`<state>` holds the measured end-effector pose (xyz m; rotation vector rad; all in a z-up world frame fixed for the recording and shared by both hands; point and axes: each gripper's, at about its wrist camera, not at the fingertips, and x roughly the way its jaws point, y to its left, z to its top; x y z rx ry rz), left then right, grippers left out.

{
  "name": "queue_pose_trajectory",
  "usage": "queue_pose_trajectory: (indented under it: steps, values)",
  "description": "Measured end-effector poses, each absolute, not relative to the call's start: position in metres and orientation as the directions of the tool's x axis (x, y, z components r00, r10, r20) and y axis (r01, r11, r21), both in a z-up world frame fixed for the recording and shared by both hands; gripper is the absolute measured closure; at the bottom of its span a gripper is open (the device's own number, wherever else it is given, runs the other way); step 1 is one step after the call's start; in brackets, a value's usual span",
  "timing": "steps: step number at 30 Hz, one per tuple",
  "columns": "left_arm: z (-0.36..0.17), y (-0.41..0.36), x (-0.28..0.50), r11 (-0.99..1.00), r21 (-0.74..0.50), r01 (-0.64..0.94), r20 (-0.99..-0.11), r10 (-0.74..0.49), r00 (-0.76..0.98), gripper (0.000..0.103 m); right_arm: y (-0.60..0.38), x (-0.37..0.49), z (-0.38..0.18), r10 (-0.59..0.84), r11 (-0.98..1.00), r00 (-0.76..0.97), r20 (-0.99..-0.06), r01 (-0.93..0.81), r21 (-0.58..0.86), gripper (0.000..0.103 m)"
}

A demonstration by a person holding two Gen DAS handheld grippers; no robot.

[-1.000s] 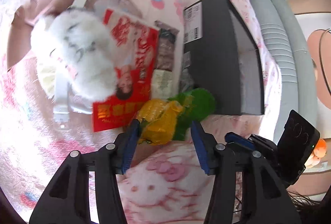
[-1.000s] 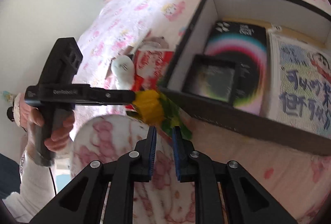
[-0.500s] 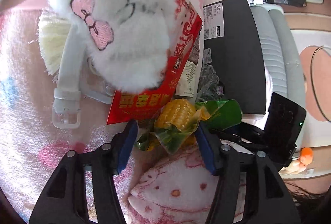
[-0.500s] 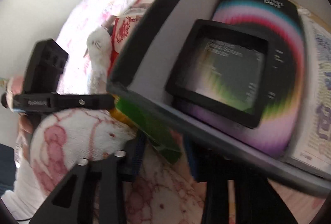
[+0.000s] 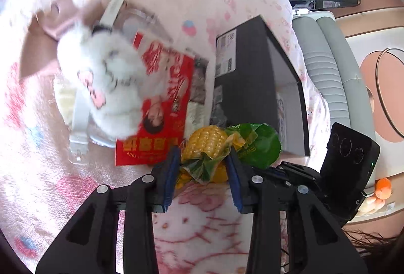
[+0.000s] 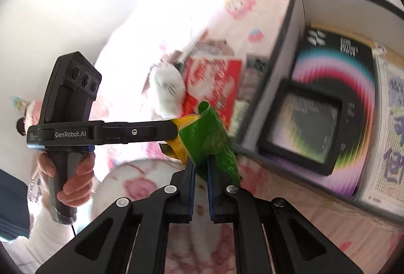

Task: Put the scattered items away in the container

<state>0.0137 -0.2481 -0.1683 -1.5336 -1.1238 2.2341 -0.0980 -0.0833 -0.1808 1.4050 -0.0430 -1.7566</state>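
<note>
A packaged corn cob [image 5: 209, 140] in a yellow and green wrapper sits between the fingers of my left gripper [image 5: 203, 162], which is shut on it and holds it above the pink bedding. My right gripper [image 6: 200, 170] is shut on the green end of the same wrapper [image 6: 212, 140]. The dark open box [image 6: 298, 46], the container, stands to the right and holds a rainbow-print box [image 6: 335, 87], a black case [image 6: 303, 122] and a printed sheet. A white plush slipper [image 5: 106, 82] and a red packet [image 5: 166, 107] lie on the bed beyond the corn.
A white strap with a buckle [image 5: 80, 122] and small dark packets [image 5: 199, 82] lie by the red packet. A Hello Kitty pillow [image 5: 202, 228] is under both grippers. A grey ribbed cushion [image 5: 325, 76] lies beyond the box.
The left gripper closed on the corn and lifted back from the slipper. The right gripper pulled back from the box wall and closed on the green wrapper end.
</note>
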Motion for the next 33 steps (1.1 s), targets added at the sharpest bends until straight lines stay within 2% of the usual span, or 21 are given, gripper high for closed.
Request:
queue_pose_trajectory:
  steps: [5,8,11,15,19,20,26,33]
  values:
    - [-0.116,-0.234,0.019,-0.723,-0.67,0.167,-0.689,0.522,-0.502,0.068,-0.065,-0.098,-0.143,-0.697,-0.589,-0.034,-0.716,0.598,0.544,0.096]
    - [-0.1,-0.2,-0.009,-0.715,-0.688,0.126,-0.658,0.541,-0.524,0.068,-0.042,-0.096,-0.117,-0.732,-0.584,-0.089,-0.675,0.592,0.556,0.096]
    - [-0.081,-0.171,-0.021,-0.696,-0.714,0.079,-0.631,0.59,-0.504,0.068,-0.018,-0.093,-0.093,-0.723,-0.616,-0.149,-0.675,0.58,0.532,0.096]
    - [-0.073,-0.112,-0.059,-0.694,-0.72,-0.004,-0.615,0.64,-0.462,0.072,0.063,-0.081,-0.069,-0.713,-0.662,-0.224,-0.665,0.529,0.531,0.096]
    - [-0.087,-0.061,-0.102,-0.642,-0.765,-0.05,-0.577,0.717,-0.39,0.077,0.133,-0.094,-0.067,-0.694,-0.703,-0.274,-0.665,0.456,0.546,0.096]
    - [-0.09,-0.048,-0.113,-0.642,-0.764,-0.067,-0.577,0.726,-0.374,0.082,0.145,-0.099,-0.068,-0.698,-0.703,-0.286,-0.656,0.446,0.554,0.096]
    - [-0.121,-0.003,-0.157,-0.684,-0.729,-0.022,-0.66,0.711,-0.243,0.082,0.161,-0.146,-0.107,-0.671,-0.736,-0.281,-0.687,0.365,0.57,0.096]
    - [-0.132,-0.003,-0.144,-0.737,-0.675,-0.006,-0.715,0.656,-0.242,0.082,0.165,-0.149,-0.132,-0.625,-0.772,-0.262,-0.736,0.35,0.531,0.096]
